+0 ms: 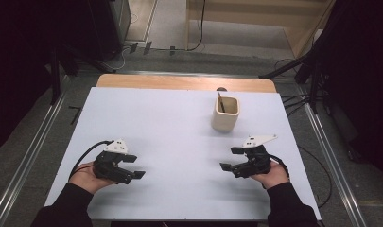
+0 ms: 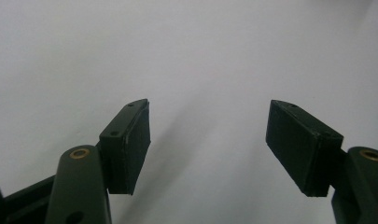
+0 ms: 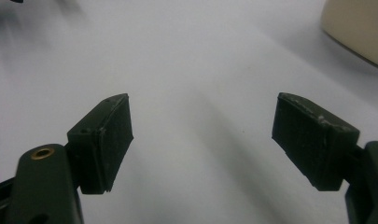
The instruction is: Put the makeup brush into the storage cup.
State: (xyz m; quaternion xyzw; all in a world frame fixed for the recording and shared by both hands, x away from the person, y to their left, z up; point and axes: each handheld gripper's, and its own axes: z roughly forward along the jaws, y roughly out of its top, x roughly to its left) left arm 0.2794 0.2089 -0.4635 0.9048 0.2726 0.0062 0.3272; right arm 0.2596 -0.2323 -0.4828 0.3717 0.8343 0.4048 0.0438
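Standing toward the far right of the white table [image 1: 170, 123], the cream square-mouthed ceramic holder [image 1: 225, 114] held a thin dark stick [image 1: 221, 102] leaning against its inner wall. The right gripper [image 1: 231, 158] lay nearer, almost directly below it in the high view, the holder just ahead and slightly right of its parted, empty jaws. The left gripper [image 1: 135, 166] rested well apart at the near left, jaws likewise spread on nothing.

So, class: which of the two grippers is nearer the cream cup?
The right gripper; the cream cup stands up-table on its side, while the left gripper sits across the table.
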